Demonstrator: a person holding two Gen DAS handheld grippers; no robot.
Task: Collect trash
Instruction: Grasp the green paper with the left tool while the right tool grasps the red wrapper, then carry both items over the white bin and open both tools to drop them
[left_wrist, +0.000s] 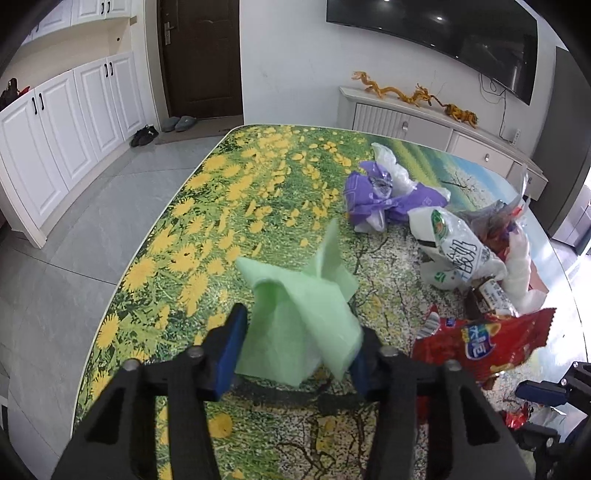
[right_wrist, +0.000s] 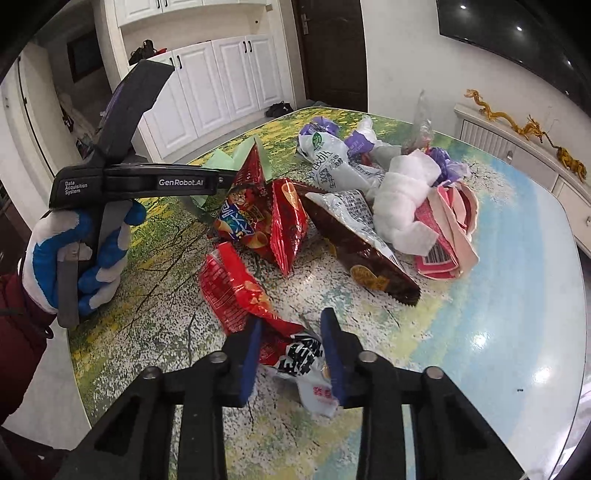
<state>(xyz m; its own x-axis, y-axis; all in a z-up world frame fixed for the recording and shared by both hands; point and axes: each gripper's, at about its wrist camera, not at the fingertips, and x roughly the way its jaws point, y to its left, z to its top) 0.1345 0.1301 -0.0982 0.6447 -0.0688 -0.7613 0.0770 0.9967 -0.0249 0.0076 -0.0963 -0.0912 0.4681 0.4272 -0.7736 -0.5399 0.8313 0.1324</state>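
On the flower-print table — both grippers grasping litter.
Left gripper pinches a green tissue; right gripper clamps a red-and-white wrapper.

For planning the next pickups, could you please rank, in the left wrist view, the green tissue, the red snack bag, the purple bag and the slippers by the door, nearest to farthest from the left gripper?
1. Green tissue: between the left gripper pads.
2. Red snack bag: just right, on the table.
3. Purple bag: farther up the table, right of centre.
4. Slippers: on the floor by the door.
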